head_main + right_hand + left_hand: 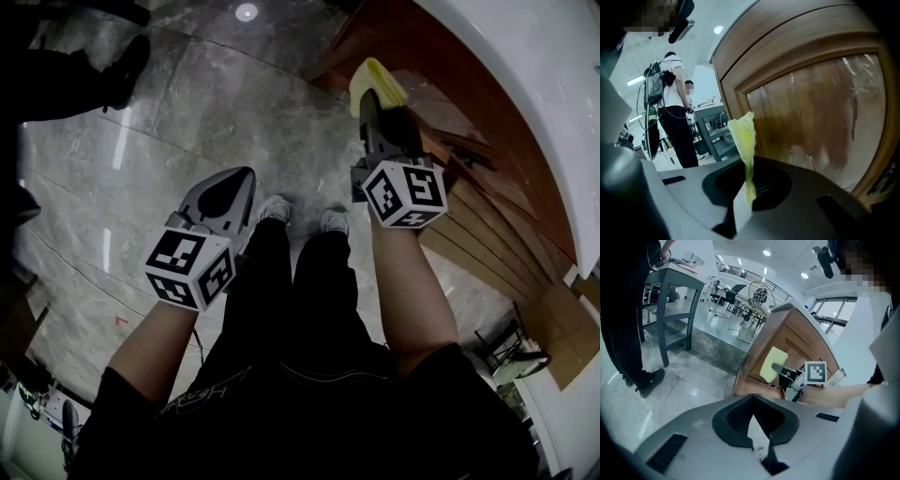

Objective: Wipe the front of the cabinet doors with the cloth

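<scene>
My right tongs point(373, 101) clamp the yellow cloth point(743, 136) just beside the cabinet door point(811, 117); left tongs point(223, 197) together, empty; I should press it flat and stroke evenly across the panel.

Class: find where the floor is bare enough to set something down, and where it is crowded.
Bare: the marble floor ahead of the person's shoes, between the cabinet and the bystander's shoe; also left of the left gripper. Crowded: against the cabinet, where the right gripper holds the cloth.
</scene>
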Tool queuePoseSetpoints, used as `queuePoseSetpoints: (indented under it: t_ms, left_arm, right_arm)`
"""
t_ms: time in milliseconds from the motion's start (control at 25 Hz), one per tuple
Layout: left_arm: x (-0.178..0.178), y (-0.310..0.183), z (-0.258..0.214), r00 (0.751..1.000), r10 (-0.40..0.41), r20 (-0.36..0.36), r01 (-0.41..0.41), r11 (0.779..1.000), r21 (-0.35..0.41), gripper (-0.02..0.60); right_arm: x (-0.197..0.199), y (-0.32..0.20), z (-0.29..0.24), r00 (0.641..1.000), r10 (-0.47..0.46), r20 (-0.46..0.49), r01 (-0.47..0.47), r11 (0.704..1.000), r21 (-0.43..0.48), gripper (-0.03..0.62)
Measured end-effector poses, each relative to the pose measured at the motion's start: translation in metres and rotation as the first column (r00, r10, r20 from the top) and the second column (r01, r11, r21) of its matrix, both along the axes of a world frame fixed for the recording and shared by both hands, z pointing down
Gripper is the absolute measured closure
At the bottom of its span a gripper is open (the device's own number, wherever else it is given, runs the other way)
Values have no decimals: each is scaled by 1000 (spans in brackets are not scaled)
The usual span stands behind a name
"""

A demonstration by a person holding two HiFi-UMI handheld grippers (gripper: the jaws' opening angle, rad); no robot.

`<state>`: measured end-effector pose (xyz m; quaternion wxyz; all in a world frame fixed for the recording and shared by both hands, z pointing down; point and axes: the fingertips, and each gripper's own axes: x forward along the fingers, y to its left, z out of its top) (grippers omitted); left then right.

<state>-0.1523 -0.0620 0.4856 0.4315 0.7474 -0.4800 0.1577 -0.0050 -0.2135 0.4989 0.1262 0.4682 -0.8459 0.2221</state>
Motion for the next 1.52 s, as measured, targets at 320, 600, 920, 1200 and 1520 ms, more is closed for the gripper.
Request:
queuePoseSetpoints:
  t_ms: [320,600,920,1200,1520]
  left_arm:
    - [17,-6,7,997,73,5,-72,997,-20,575]
    - [44,-6,7,987,160,2,-160,987,-30,575]
    - [94,0,6,953,304,-16,-304,952,-29,575]
    - [121,7,8,922,387,-20,-388,921,-41,575]
    - [148,21,10,892,450,-37,-452,891,-55,575]
  right_arm:
    - [38,7,3,996,85,-28,-85,996,-5,553]
    - [83,16,3,978,204,-36,-205,979,-9,553]
    - [136,33,-1,947,316,-53,-316,949,4,553]
    - [175,49,-7,909,411,-75,-410,912,33,553]
    - [199,71,-9,886,460,-66,-459,888,32,553]
